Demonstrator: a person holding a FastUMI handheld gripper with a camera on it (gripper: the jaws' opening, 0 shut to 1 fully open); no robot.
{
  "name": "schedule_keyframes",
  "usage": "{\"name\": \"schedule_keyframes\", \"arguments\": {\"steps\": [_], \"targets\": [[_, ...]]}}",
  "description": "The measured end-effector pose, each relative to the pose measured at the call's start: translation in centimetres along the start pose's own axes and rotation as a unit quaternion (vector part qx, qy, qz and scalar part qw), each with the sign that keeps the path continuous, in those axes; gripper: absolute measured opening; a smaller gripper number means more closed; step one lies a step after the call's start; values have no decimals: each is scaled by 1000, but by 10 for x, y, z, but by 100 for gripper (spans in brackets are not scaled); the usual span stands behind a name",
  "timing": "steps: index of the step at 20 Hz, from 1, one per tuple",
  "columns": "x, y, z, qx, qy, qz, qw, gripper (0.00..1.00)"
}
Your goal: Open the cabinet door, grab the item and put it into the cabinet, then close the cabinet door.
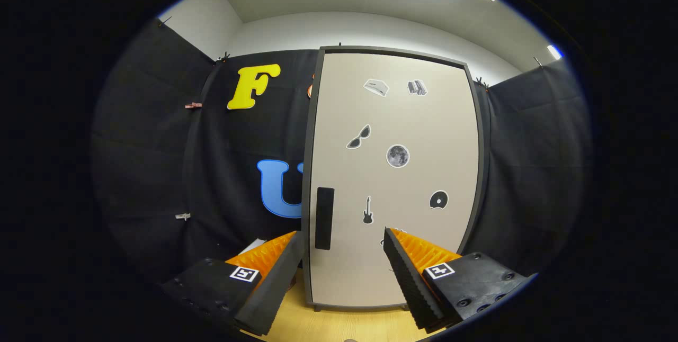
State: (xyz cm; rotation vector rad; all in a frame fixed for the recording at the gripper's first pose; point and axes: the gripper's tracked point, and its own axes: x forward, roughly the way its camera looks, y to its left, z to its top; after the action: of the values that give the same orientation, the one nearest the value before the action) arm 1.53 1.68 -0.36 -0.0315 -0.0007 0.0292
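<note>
Closed cabinet door (394, 178), sticker-covered, stands on wooden table (339, 326); its handle (324, 218) lies just ahead, between spread, empty gripper (344, 241) fingers.

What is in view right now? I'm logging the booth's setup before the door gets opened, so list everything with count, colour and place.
cabinet: one, dark grey frame, standing on the table just ahead of the fingers.
cabinet door: one, beige, closed.
handle: one, black, upright on the door's left edge, between the fingers and beyond them.
stickers: at least seven, grey and black, scattered over the door.
table: one, light wood, under the cabinet.
cloth wall: black, behind and beside the cabinet.
clips: two seen, on the cloth left of the cabinet.
gripper: one, fingers open, holding nothing.
</note>
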Motion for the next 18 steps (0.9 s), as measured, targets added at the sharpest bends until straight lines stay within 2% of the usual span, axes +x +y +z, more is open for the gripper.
{"name": "schedule_keyframes", "arguments": {"steps": [6,8,11,16,18], "targets": [[26,11,-12,9,10,-14,1000,97],[39,21,-16,15,13,-6,1000,97],[61,28,-27,12,20,2,1000,95],[102,29,-49,9,38,-12,999,96],[118,31,-60,17,51,-16,998,91]]}}
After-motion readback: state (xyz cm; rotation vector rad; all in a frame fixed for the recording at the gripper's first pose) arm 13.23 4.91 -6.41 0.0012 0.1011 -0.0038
